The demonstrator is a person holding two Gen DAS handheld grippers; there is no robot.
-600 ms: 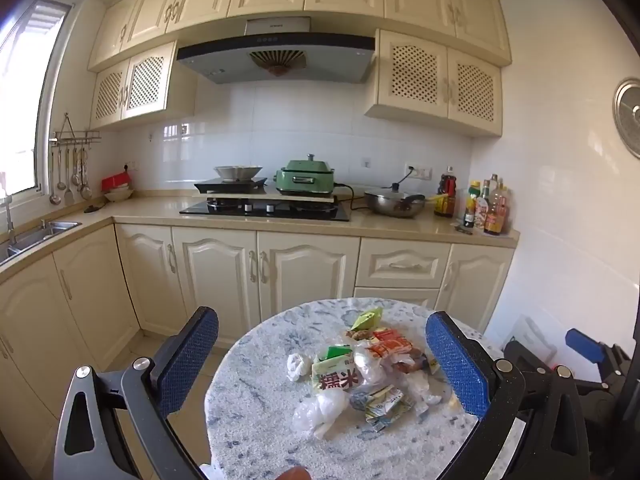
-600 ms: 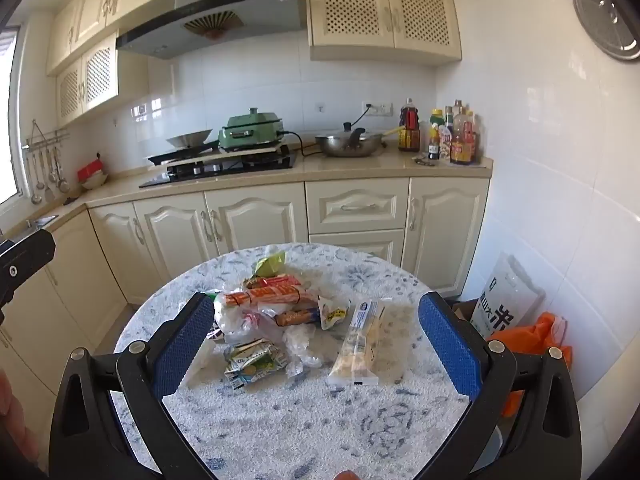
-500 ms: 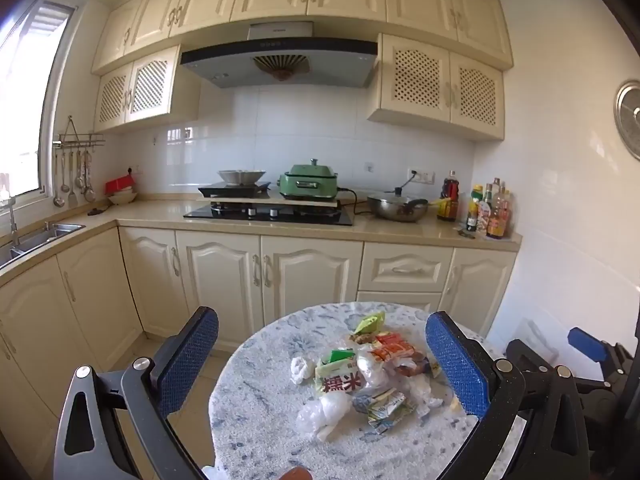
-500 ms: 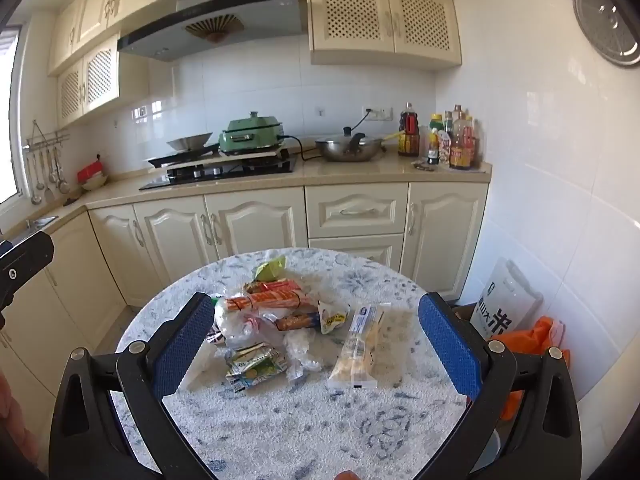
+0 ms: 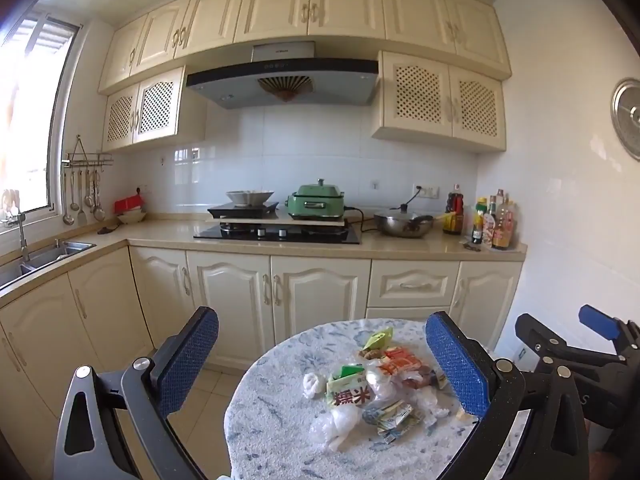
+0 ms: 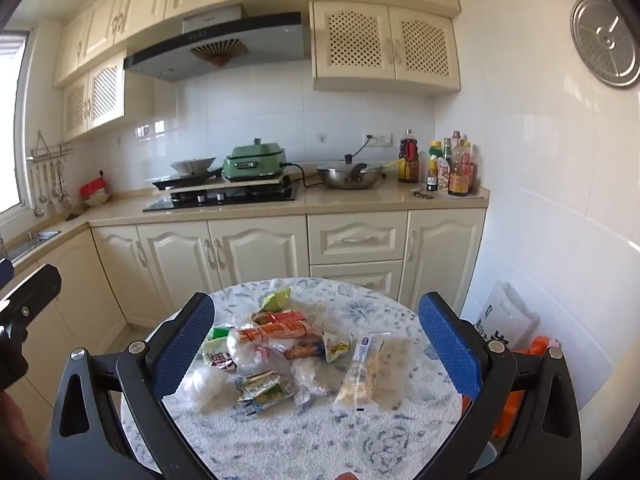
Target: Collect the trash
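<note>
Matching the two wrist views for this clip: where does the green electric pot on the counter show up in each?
Left wrist: the green electric pot sits at mid-height, at the picture's centre, on a board over the black hob.
Right wrist: the pot sits above centre, left of middle, on the same board.
Shared landmark: the range hood hangs above it in both.

Home kitchen: stove (image 5: 278,233), cabinets (image 5: 276,292).
</note>
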